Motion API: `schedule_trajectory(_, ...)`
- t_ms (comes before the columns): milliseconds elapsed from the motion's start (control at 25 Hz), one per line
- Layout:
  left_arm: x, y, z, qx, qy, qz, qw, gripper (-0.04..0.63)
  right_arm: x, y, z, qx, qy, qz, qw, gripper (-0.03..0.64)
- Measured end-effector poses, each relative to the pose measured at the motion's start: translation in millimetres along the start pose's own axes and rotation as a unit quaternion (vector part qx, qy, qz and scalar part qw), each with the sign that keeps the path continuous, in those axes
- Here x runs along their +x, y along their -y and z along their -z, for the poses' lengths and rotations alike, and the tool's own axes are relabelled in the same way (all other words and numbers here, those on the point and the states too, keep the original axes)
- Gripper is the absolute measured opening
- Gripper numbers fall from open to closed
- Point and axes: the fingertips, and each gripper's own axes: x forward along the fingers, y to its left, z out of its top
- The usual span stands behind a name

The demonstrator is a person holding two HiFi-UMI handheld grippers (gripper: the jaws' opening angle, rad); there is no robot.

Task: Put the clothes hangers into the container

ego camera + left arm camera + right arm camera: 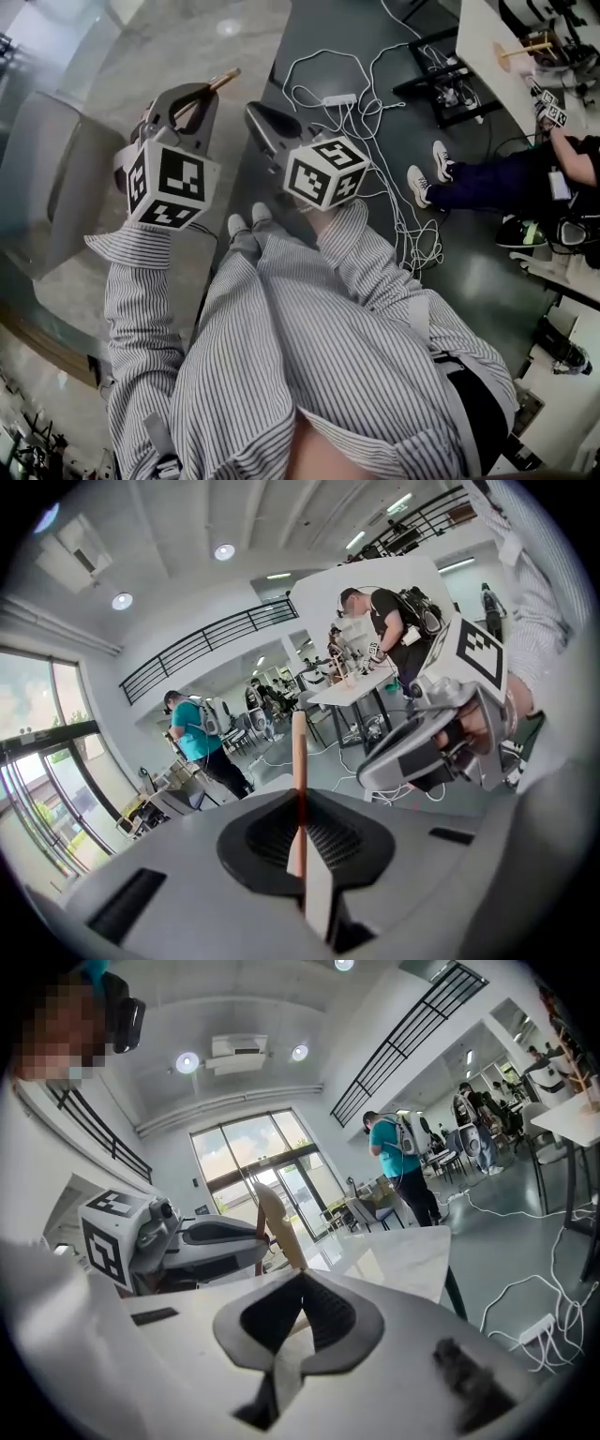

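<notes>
My left gripper (202,94) is raised in front of me, shut on a thin wooden hanger piece (225,79) whose tip sticks out beyond the jaws. In the left gripper view that wooden bar (298,752) stands upright from the closed jaws. My right gripper (258,112) is close beside it on the right. The right gripper view shows a pale wooden hanger part (274,1218) pinched in its closed jaws, with the left gripper (211,1241) just behind. I cannot tell whether both hold the same hanger. No container shows clearly.
A pale marble table top (169,47) lies under and left of the grippers. White cables and a power strip (337,98) sprawl on the dark floor. A seated person's shoes (441,159) are at right by a work table (492,56). A person in a teal shirt (394,1157) stands farther off.
</notes>
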Motion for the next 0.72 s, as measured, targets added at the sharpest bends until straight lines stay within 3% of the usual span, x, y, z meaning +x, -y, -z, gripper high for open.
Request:
schedule_trajectory(400, -73, -53, 14, -0.070, 0.034, -0.069, 0.9945, 0.029, 40, -77, -17, -0.055, -0.001, -0.070, 0.996, 0.014)
schedule_trajectory(720, -123, -67, 9, -0.136, 0.085, -0.110, 0.9810, 0.029, 51, -129, -28, -0.091, -0.002, -0.129, 0.987, 0.014)
